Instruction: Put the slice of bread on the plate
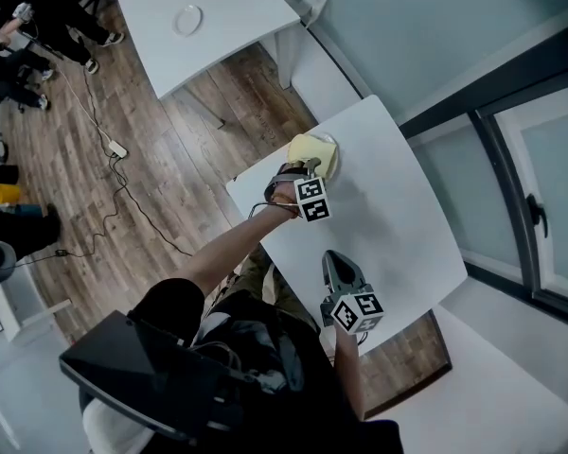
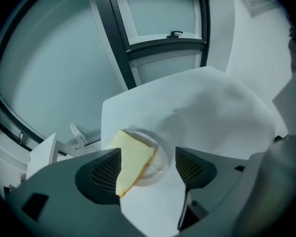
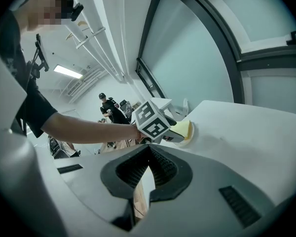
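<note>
A pale yellow slice of bread (image 2: 131, 158) lies flat on a small white plate (image 2: 160, 158) near the far left corner of the white table (image 1: 398, 216), and its lower corner hangs over the plate's rim. My left gripper (image 2: 148, 166) points steeply down over it with jaws wide open. The bread's left edge lies behind the left pad (image 2: 104, 174), and neither pad presses on it. In the head view the bread (image 1: 312, 152) shows just beyond the left gripper (image 1: 308, 170). My right gripper (image 1: 337, 263) hovers over the table's near edge, shut and holding nothing.
A second white table with a plate (image 1: 187, 19) stands further off across the wooden floor. Cables (image 1: 114, 149) run over the floor and people (image 1: 19, 36) are at the far left. Dark-framed windows (image 2: 153, 43) line the wall beyond my table.
</note>
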Available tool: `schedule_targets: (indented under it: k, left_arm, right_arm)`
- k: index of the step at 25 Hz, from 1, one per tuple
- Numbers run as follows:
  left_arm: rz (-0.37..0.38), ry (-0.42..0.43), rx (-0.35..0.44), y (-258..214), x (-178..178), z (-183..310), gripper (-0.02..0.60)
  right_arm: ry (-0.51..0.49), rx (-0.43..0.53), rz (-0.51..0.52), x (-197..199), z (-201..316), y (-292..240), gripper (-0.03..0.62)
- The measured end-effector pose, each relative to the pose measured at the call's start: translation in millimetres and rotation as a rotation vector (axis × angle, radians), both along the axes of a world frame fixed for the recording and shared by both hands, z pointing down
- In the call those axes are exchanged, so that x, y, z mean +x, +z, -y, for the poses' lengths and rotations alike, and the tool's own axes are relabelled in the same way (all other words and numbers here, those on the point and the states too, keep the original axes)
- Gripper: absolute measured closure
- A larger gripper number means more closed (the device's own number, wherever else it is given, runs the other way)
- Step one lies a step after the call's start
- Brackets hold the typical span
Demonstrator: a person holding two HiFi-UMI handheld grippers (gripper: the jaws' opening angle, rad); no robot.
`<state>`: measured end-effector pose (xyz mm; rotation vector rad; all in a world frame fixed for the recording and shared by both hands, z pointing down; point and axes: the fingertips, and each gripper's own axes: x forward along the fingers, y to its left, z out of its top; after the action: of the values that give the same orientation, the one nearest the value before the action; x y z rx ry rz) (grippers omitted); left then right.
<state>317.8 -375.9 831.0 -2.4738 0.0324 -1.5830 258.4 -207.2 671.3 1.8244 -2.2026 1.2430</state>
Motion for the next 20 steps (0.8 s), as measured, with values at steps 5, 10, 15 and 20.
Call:
schedule_targets:
  k: [5, 10, 15, 20]
  left_arm:
    - [-0.280, -0.164, -0.252, -56, -23, -35, 0.301]
    - [-0.551, -0.367, -0.358, -131, -80, -49, 0.536]
    - [-0.691, -0.459, -0.363, -191, -134, -73, 0.575]
    - [-0.737, -0.518, -0.332, -213, -172, -94, 0.575]
  right_arm:
    - [0.009, 0.042, -0.040, 3, 9, -15, 0.585]
    - [0.013, 0.109, -0.110, 8, 23, -34, 0.586]
    - [0.018, 0.183, -0.176, 3, 34, -57, 0.585]
    - [-0.011, 0.244, -0.221, -18, 38, -77, 0.585]
